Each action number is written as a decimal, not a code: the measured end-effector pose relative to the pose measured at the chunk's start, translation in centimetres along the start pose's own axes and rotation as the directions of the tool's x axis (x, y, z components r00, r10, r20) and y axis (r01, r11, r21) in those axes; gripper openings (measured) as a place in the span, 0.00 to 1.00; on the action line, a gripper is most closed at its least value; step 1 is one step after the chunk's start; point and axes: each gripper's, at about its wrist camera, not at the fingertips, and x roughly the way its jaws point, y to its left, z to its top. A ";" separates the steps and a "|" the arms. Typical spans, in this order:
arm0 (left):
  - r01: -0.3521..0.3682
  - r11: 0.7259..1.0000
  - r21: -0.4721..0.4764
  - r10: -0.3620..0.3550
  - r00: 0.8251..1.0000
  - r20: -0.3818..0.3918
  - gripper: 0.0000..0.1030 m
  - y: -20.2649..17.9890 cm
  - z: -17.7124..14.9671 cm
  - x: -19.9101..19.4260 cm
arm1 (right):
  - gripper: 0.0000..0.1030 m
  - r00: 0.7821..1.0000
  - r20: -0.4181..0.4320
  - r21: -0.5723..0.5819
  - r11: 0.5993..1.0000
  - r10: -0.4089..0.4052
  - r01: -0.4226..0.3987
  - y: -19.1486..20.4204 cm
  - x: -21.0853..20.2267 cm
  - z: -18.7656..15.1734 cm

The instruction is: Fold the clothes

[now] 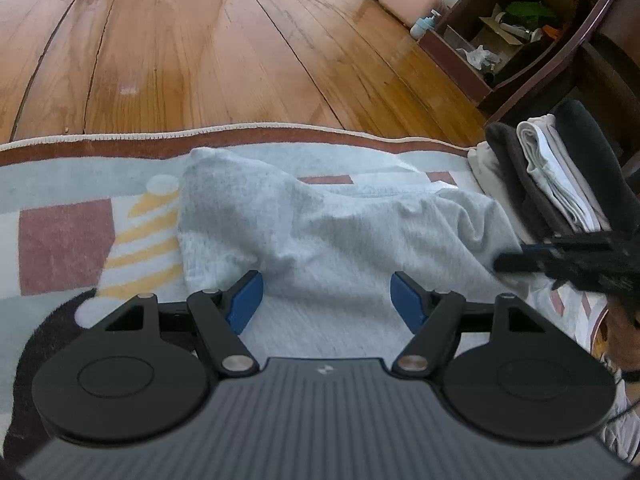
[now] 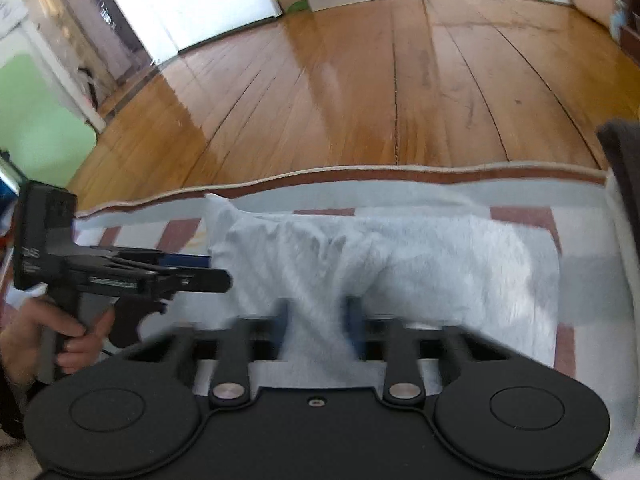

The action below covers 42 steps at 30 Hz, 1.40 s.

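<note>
While the right gripper [image 2: 318, 328] is pinching the near edge of the soft, light grey fleece garment [image 1: 320, 232], the left gripper [image 1: 326, 300] is hovering wide open, gathering limp cloth by its hem.

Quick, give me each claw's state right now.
Left claw: open, holding nothing, over the grey garment.
Right claw: shut on a fold of the grey garment.

the right gripper [image 2: 318, 330] at six o'clock has its fingers [image 2: 354, 330] pinched on a raised fold of the light grey garment [image 2: 400, 264], which lies crumpled on a patterned rug [image 2: 588, 216]. at nine o'clock a hand [image 2: 60, 340] holds the left gripper [image 2: 216, 276] beside the garment's edge. wooden floor [image 2: 360, 92] fills twelve o'clock.
</note>
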 end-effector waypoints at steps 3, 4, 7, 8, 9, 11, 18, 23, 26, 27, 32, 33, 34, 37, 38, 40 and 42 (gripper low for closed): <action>-0.001 1.000 0.000 0.001 1.000 0.008 0.68 0.2 0.0 -0.2 | 0.04 0.989 0.079 0.067 0.991 -0.124 0.118 -1.5 0.3 1.3; -0.005 1.000 0.001 0.005 1.000 0.010 0.68 0.2 0.0 -0.2 | 0.05 0.984 0.083 0.079 0.986 -0.157 0.150 -2.3 0.6 1.5; -0.009 1.000 -0.007 0.009 1.000 0.016 0.68 0.5 0.0 -0.4 | 0.13 0.980 0.044 0.117 0.975 -0.196 0.189 -4.6 1.6 2.2; -0.009 1.000 -0.010 0.009 1.000 0.019 0.68 0.6 0.1 -0.4 | 0.14 0.976 0.028 0.137 0.968 -0.218 0.212 -5.0 1.7 2.4; -0.009 1.000 -0.014 0.010 1.000 0.022 0.68 0.7 0.1 -0.4 | 0.17 0.973 0.015 0.151 0.963 -0.230 0.225 -5.2 1.7 2.7; -0.009 1.000 -0.017 0.009 1.000 0.028 0.68 0.8 0.2 -0.5 | 0.48 0.981 0.018 0.151 0.971 -0.191 0.187 -5.4 1.6 3.0; 0.023 0.999 -0.038 -0.016 0.987 0.162 0.68 1.8 0.9 -2.3 | 0.68 0.996 -0.075 0.219 0.973 -0.053 0.068 -7.5 6.3 2.7; -0.002 0.999 -0.033 0.007 0.989 0.147 0.68 2.4 0.7 -1.8 | 0.08 0.996 0.047 0.160 0.985 -0.071 0.063 -4.7 5.3 2.1; 0.005 0.999 0.043 -0.012 0.989 0.146 0.67 1.4 0.7 -1.6 | 0.06 0.978 0.171 0.126 0.987 -0.119 0.098 -2.1 2.0 1.4; 0.018 0.996 0.085 -0.029 0.991 0.132 0.67 0.9 0.9 -1.2 | 0.05 0.972 0.191 0.133 0.984 -0.139 0.114 -2.0 1.2 1.2; -0.072 0.960 0.272 0.055 0.996 0.070 0.54 -1.7 1.2 2.1 | 0.04 0.956 0.192 0.184 0.965 -0.223 0.189 -3.2 0.4 0.9; -0.101 0.958 0.269 0.082 0.993 0.081 0.51 -1.7 1.2 2.4 | 0.04 0.957 0.181 0.199 0.961 -0.228 0.191 -3.5 0.7 0.9; -0.120 0.963 0.243 0.099 0.990 0.096 0.50 -1.2 1.3 2.4 | 0.04 0.957 0.170 0.212 0.957 -0.234 0.197 -3.7 1.0 1.0; -0.169 0.972 0.166 0.148 0.980 0.136 0.34 0.2 1.5 2.1 | 0.03 0.953 0.142 0.224 0.947 -0.267 0.231 -3.7 1.9 1.3; -0.174 0.971 0.164 0.151 0.978 0.144 0.34 0.4 1.5 2.0 | 0.03 0.953 0.129 0.221 0.945 -0.273 0.241 -3.6 2.1 1.5; -0.197 0.956 0.219 0.166 0.974 0.152 0.34 -0.1 1.4 2.1 | 0.03 0.958 0.086 0.205 0.946 -0.272 0.250 -4.0 2.5 1.5; -0.248 0.919 0.308 0.202 0.964 0.173 0.34 -1.0 1.0 2.3 | 0.03 0.961 0.061 0.214 0.944 -0.269 0.250 -4.6 3.0 1.5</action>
